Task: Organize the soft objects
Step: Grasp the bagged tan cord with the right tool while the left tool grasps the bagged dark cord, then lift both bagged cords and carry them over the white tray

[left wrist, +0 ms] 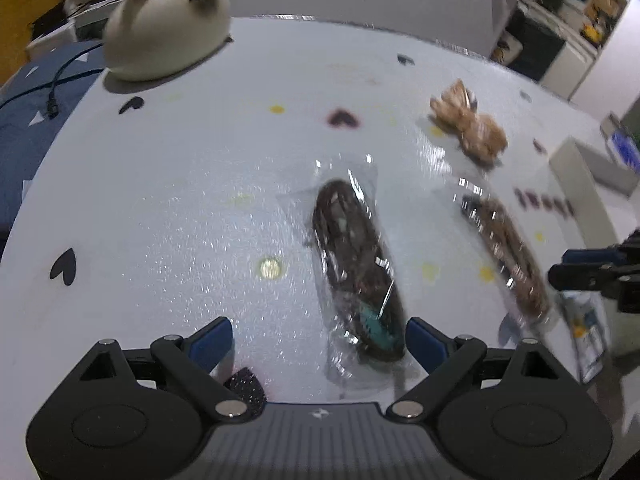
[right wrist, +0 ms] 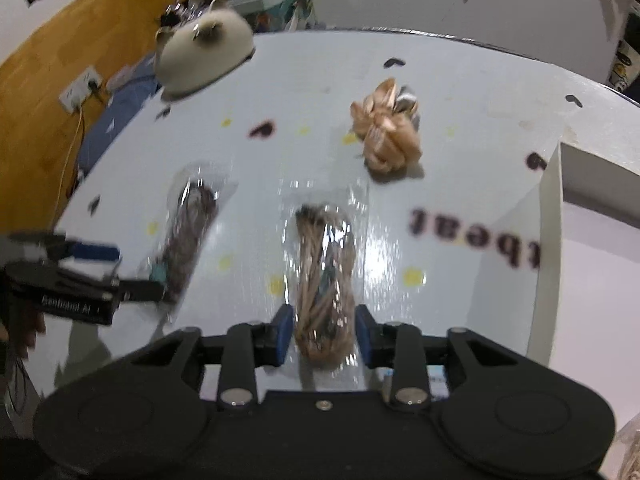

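A dark brown soft item in a clear bag (left wrist: 356, 264) lies on the white table. Its near end sits just inside the right finger of my left gripper (left wrist: 320, 342), which is open wide. A tan item in a clear bag (right wrist: 324, 280) lies lengthwise between the fingers of my right gripper (right wrist: 324, 332); the blue pads stand close beside it, and I see no squeeze. A loose tan bundle (right wrist: 388, 132) rests farther back. From the left wrist view, the tan bag (left wrist: 504, 252) and the right gripper (left wrist: 564, 267) are at the right.
A white cat plush (left wrist: 164, 28) sits at the table's far left corner. A white open box (right wrist: 548, 240) stands on the right. The tablecloth (left wrist: 160, 200) has hearts and yellow dots. The left gripper (right wrist: 128, 272) comes in from the left beside the dark bag (right wrist: 188, 232).
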Demonstrator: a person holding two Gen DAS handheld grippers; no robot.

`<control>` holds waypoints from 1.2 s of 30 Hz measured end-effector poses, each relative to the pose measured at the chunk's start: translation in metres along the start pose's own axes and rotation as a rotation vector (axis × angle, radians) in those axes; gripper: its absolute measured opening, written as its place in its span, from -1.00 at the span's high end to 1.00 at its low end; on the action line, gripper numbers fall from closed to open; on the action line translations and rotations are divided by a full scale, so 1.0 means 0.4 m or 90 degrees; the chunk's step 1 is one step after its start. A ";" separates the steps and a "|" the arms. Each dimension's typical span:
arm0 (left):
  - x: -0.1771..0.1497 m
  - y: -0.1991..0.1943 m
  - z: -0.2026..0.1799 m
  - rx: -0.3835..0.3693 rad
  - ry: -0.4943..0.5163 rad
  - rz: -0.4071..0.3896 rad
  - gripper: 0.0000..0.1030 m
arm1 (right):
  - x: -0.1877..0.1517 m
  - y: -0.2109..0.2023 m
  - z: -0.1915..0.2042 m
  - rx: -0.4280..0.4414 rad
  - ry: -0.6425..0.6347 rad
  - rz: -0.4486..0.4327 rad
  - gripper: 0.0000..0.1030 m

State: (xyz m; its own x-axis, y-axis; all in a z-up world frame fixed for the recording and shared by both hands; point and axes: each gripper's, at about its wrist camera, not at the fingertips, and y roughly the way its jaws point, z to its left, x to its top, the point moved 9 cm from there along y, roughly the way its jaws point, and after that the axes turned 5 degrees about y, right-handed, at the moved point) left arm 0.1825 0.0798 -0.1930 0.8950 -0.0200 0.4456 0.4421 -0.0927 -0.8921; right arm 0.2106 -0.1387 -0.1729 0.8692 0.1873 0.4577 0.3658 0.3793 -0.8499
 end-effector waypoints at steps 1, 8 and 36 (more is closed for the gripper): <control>0.005 -0.007 -0.001 -0.004 -0.007 -0.007 -0.80 | 0.008 0.002 0.000 -0.002 0.004 -0.004 0.15; 0.058 0.006 -0.037 -0.027 -0.055 -0.032 -0.61 | 0.038 0.056 -0.004 -0.025 0.018 0.001 0.05; 0.096 -0.011 -0.061 -0.021 -0.104 -0.094 0.48 | 0.038 0.031 0.045 -0.036 -0.021 -0.068 0.72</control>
State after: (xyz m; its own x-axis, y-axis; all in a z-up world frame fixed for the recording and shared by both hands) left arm 0.2137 0.0553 -0.1703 0.8199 0.1578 0.5504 0.5688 -0.1151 -0.8144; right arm 0.2225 -0.1150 -0.1719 0.8130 0.1786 0.5542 0.4750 0.3469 -0.8087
